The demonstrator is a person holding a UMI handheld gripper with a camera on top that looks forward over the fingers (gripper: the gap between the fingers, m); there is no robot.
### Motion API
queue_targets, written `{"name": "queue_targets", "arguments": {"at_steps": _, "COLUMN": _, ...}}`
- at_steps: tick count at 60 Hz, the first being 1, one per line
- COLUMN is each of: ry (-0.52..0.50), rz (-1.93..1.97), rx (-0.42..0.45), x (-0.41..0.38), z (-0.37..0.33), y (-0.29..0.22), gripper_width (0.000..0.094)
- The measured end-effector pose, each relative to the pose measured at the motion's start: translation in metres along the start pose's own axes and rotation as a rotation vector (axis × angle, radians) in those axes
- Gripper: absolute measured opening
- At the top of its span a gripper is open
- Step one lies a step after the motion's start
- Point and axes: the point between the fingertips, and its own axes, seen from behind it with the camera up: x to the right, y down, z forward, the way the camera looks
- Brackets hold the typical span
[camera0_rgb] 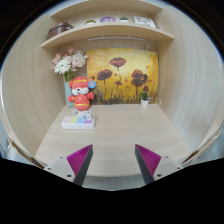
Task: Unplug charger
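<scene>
My gripper (113,162) is open and empty, low over the front of a pale wooden desk (120,130). Its two fingers with magenta pads (80,158) stand wide apart, with only bare desk between them. Far ahead, at the desk's back right against the wall, stands a small white object (145,101) with something dark on top. I cannot tell whether it is the charger. No cable shows.
A red and orange toy figure (80,96) stands on a white base at the back left, with white flowers (63,65) behind it. A poppy painting (122,76) leans on the back wall. Two shelves (100,36) above hold small items. Curved side walls enclose the desk.
</scene>
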Motion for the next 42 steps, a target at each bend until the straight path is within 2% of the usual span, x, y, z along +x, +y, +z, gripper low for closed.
{"name": "queue_targets", "arguments": {"at_steps": 9, "ry": -0.088, "rz": -0.045, "rx": 0.005, "x": -0.070, "z": 0.056, "y": -0.016, "gripper_width": 0.0859}}
{"name": "queue_targets", "arguments": {"at_steps": 14, "ry": -0.091, "rz": -0.057, "rx": 0.022, "x": -0.105, "z": 0.103, "y": -0.031, "gripper_width": 0.0861}}
{"name": "queue_targets", "arguments": {"at_steps": 24, "ry": 0.013, "rz": -0.038, "rx": 0.077, "x": -0.126, "z": 0.191, "y": -0.067, "gripper_width": 0.0849}}
{"name": "queue_targets", "arguments": {"at_steps": 30, "ry": 0.056, "rz": -0.044, "rx": 0.075, "x": -0.119, "z": 0.230, "y": -0.073, "gripper_width": 0.0729}}
{"name": "queue_targets", "arguments": {"at_steps": 36, "ry": 0.076, "rz": -0.071, "rx": 0.051, "x": -0.116, "z": 0.257, "y": -0.064, "gripper_width": 0.0446}}
{"name": "queue_targets", "arguments": {"at_steps": 38, "ry": 0.055, "rz": -0.073, "rx": 0.080, "x": -0.124, "z": 0.262, "y": -0.069, "gripper_width": 0.0329}}
{"name": "queue_targets", "arguments": {"at_steps": 42, "ry": 0.057, "rz": -0.060, "rx": 0.083, "x": -0.123, "z": 0.260, "y": -0.067, "gripper_width": 0.0296}}
